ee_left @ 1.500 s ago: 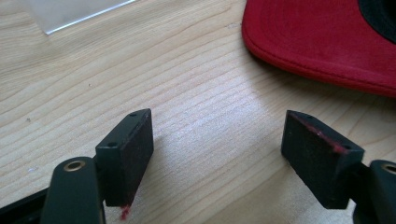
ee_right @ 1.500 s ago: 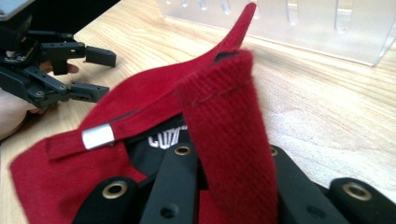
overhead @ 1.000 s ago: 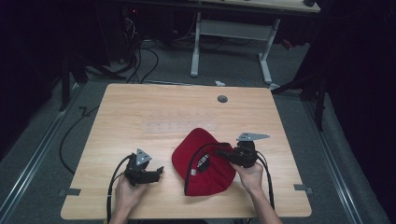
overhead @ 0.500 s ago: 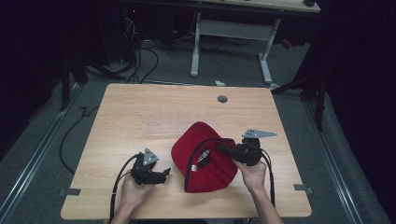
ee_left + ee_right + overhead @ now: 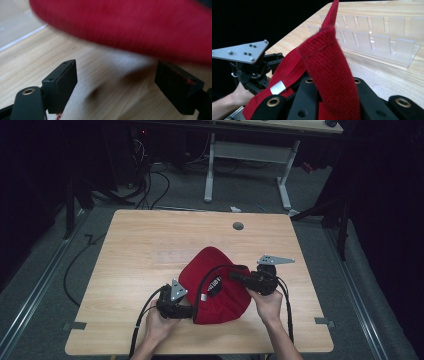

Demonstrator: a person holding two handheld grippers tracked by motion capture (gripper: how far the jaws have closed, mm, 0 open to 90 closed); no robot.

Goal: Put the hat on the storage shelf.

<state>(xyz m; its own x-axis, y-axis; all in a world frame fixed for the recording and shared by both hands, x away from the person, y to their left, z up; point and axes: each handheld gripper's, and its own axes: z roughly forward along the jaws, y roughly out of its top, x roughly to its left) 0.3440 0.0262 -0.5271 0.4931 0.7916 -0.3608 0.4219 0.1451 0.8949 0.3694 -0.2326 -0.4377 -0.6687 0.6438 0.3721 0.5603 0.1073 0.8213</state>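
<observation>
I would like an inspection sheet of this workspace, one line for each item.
Surface: wooden table, a round grommet hole near its far edge.
Job's things: red cap, opening turned toward the person, its strap pinched and lifted.
Clutter: clear slotted rack lying on the table.
Tongs: right tongs shut on the red cap's strap; left tongs open, close under the cap's edge, not touching.
Cables: black cables trail from both tongs toward the person.
Surroundings: dark room, a white desk frame and floor cables beyond the table.
</observation>
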